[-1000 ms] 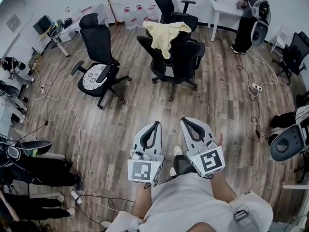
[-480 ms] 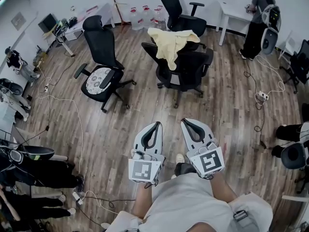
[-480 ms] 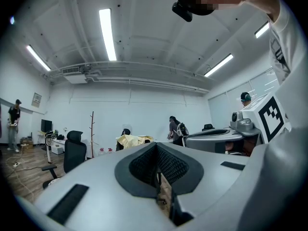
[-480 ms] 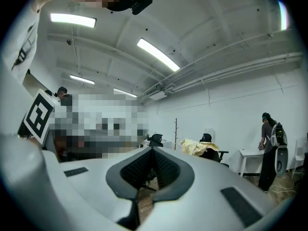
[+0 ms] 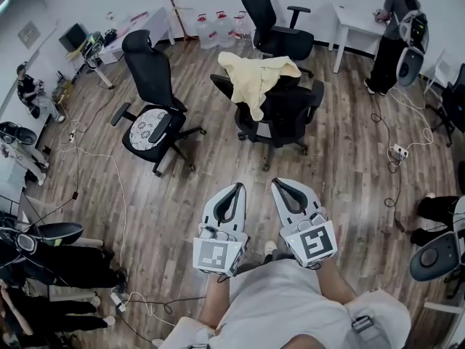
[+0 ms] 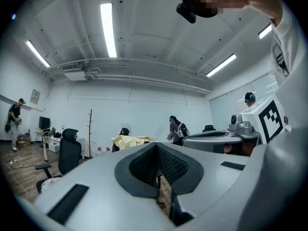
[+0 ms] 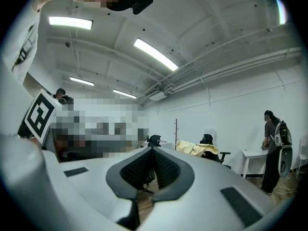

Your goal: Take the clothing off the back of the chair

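A pale yellow garment (image 5: 256,77) hangs over the back of a black office chair (image 5: 283,111) in the upper middle of the head view. It also shows small and far off as the garment (image 6: 131,140) in the left gripper view and the garment (image 7: 194,148) in the right gripper view. My left gripper (image 5: 234,188) and right gripper (image 5: 282,184) are held side by side, level, well short of the chair. Both are shut with nothing between their jaws.
A second black chair with a patterned cushion (image 5: 150,121) stands left of the draped one, a third chair (image 5: 270,25) behind it. Cables (image 5: 109,166) trail over the wood floor. A person (image 5: 392,27) stands at a white desk (image 5: 354,22) far right. Water jugs (image 5: 221,25) line the back wall.
The draped chair has come lower and nearer in the head view as I walk toward it. Both grippers keep their pose, shut.
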`<state>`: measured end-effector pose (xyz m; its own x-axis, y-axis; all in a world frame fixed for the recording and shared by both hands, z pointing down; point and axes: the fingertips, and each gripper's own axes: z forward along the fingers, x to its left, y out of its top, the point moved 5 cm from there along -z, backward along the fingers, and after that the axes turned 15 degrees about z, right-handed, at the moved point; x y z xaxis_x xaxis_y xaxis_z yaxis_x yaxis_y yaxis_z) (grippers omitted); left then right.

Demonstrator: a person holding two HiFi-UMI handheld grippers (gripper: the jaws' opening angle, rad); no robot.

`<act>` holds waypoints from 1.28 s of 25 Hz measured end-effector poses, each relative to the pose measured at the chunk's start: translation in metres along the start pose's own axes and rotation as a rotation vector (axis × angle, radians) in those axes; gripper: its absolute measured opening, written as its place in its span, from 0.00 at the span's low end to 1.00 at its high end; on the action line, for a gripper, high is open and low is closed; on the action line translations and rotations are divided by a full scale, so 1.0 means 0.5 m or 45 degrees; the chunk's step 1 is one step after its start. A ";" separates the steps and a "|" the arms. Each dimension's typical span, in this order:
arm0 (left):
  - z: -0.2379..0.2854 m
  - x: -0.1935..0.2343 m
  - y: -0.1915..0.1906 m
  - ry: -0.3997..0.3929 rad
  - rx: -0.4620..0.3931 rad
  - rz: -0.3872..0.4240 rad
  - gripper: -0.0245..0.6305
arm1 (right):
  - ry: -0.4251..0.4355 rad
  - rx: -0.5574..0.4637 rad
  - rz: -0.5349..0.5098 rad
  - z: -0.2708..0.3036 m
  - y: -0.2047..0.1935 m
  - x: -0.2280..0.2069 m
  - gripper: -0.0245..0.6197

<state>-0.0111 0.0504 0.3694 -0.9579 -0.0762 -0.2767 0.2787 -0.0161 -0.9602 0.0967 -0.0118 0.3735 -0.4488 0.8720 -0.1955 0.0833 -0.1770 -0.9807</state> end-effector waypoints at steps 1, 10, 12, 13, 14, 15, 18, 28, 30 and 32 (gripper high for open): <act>0.007 0.003 0.000 -0.003 -0.001 -0.002 0.07 | 0.005 -0.003 -0.003 0.007 0.003 -0.004 0.07; 0.057 0.032 -0.009 -0.005 0.002 0.013 0.07 | 0.005 0.005 0.011 0.056 0.007 -0.035 0.07; 0.067 0.043 -0.015 -0.011 0.007 0.018 0.07 | 0.000 0.008 0.011 0.070 0.004 -0.041 0.07; 0.073 0.049 -0.016 -0.016 0.008 0.021 0.07 | -0.005 0.008 0.012 0.077 0.003 -0.044 0.07; 0.080 0.056 -0.017 -0.020 0.008 0.025 0.07 | -0.011 0.008 0.013 0.084 0.003 -0.046 0.07; 0.087 0.063 -0.017 -0.023 0.009 0.028 0.07 | -0.020 0.009 0.014 0.091 0.002 -0.049 0.07; 0.110 0.083 -0.027 -0.046 -0.003 0.023 0.07 | -0.048 0.012 0.016 0.117 -0.001 -0.058 0.07; 0.202 0.177 -0.060 -0.150 -0.011 0.034 0.07 | -0.157 0.013 0.019 0.228 -0.005 -0.091 0.07; 0.220 0.200 -0.064 -0.171 -0.009 0.042 0.07 | -0.179 0.008 0.016 0.253 -0.001 -0.097 0.07; 0.235 0.218 -0.073 -0.199 -0.028 0.038 0.07 | -0.198 0.005 0.013 0.278 0.001 -0.100 0.07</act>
<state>-0.1179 -0.0747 0.3787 -0.9263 -0.2308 -0.2977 0.3036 0.0104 -0.9527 -0.0045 -0.1189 0.3838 -0.5802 0.7890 -0.2020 0.0853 -0.1879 -0.9785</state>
